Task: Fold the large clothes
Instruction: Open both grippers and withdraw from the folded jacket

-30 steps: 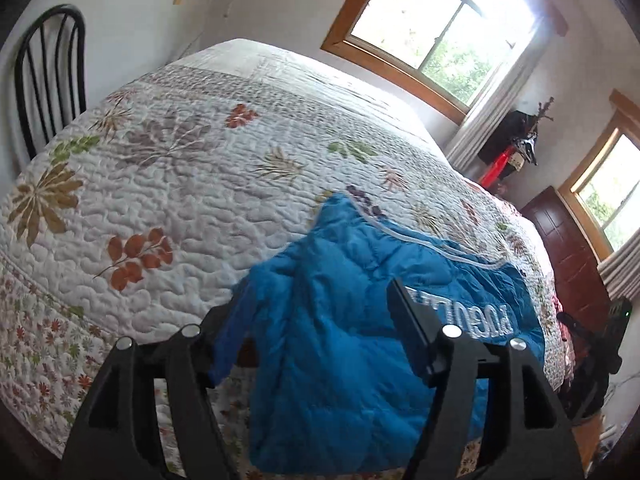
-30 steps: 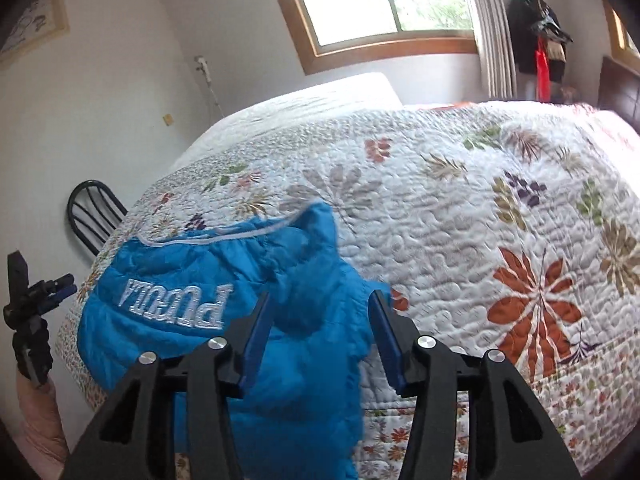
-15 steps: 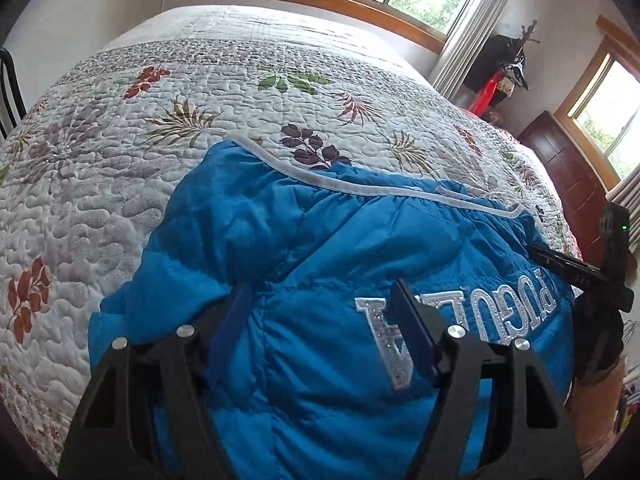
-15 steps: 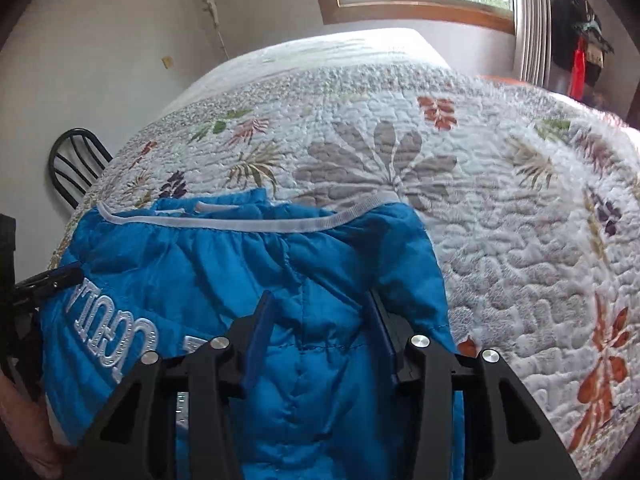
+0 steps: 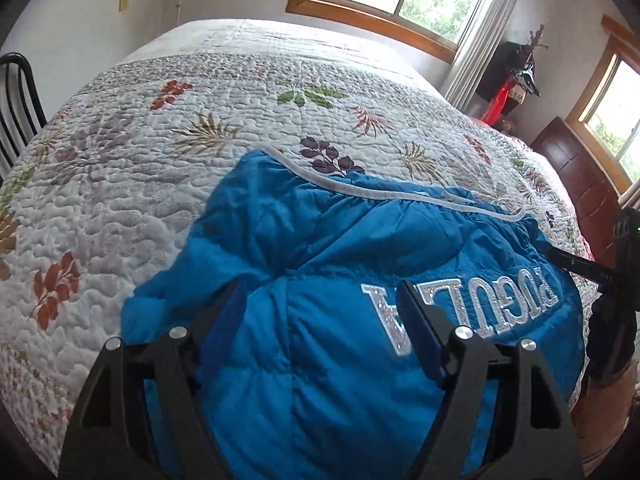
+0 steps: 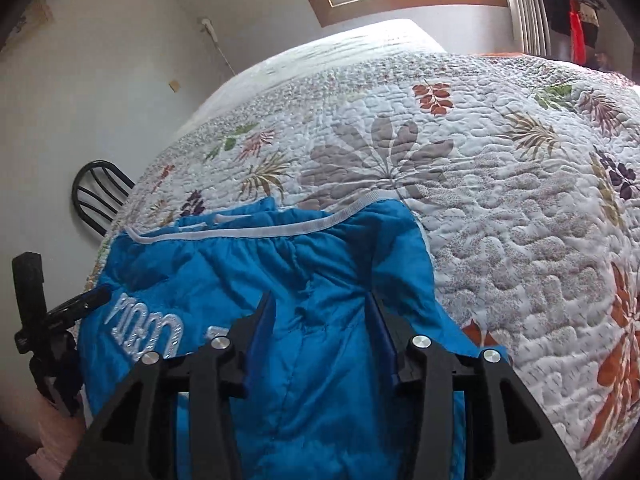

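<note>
The bed [image 5: 168, 184] fills both views under a white quilt [image 6: 500, 208] stitched with leaves, and it is our folding surface; the room around it has pale walls, a wood-framed window [image 5: 392, 4] with a curtain [image 5: 484, 40], a dark cabinet [image 5: 576, 168] on the right and a black chair [image 6: 100, 188] at the left side of the bed

We judge the task well along: the jacket [image 5: 340, 280], a blue padded one with silver lettering, lies on the near part of the bed, doubled into a thick block with its white-trimmed edge turned away from us. What we think is left is to let go, press the bulge flat and perhaps fold once more; the near edge hangs out of view, so we cannot tell how neat it is

Our left tongs [image 5: 320, 312] are opening over the jacket, padding between the fingers but not pressed. Our right tongs [image 6: 320, 320] stand half spread with a ridge of padding between them; we cannot tell whether they pinch it
</note>
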Motion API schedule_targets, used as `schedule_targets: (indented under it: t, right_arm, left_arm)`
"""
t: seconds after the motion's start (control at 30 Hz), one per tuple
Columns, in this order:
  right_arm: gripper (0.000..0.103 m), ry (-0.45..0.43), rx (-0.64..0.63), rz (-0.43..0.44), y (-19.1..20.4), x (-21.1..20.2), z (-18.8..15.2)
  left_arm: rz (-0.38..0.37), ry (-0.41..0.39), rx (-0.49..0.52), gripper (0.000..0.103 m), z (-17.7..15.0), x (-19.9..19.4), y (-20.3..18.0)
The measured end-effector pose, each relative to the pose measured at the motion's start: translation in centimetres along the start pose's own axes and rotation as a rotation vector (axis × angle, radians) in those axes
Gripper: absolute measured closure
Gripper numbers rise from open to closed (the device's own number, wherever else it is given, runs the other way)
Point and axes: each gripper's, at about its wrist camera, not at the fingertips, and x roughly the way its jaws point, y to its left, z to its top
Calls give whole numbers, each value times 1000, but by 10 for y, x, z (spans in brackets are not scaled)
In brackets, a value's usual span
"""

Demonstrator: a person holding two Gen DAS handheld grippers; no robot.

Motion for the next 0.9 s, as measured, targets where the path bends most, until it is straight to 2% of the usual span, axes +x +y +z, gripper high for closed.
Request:
schedule_targets:
  t: [0.17,0.23,0.3,0.33,0.4,0.43,0.47,0.57,0.63,0.73,0.9]
  right_arm:
    - [56,-26,-56,-68,8,-44,-30]
    - [56,-32,-83,-65,10,-60,-46]
    - [56,-34,-108,-99,13,-73,-61]
    - [55,-31,-110,-113,12,-77,-68]
    - [45,-18,-84,-115,5,-82,-79]
    - [45,-10,-64,-107,1,-83,-82]
    - [45,-3,-48,-101,-3,-83,-87]
    - [45,4,-26,-104,-11,-82,-95]
    - [45,9,-4,-113,-17,-83,-101]
    - [45,24,15,-142,-25,-86,-108]
    - [46,50,26,-237,-37,-96,-121]
  left_arm:
    - [96,-40,-24,19,-35,-54,6]
    - [125,-39,-50,17,-55,-69,12]
    - [161,-31,-91,17,-77,-79,20]
    - [166,-26,-118,17,-89,-84,24]
    - [169,-14,-176,17,-110,-89,33]
    - [172,-13,-214,17,-120,-91,39]
    - [165,-15,-250,17,-128,-93,43]
    - [65,-28,-350,17,-142,-95,51]
    - [28,-36,-395,15,-145,-93,52]
    - [-20,-15,-425,13,-143,-79,49]
    - [-81,22,-479,13,-134,-51,52]
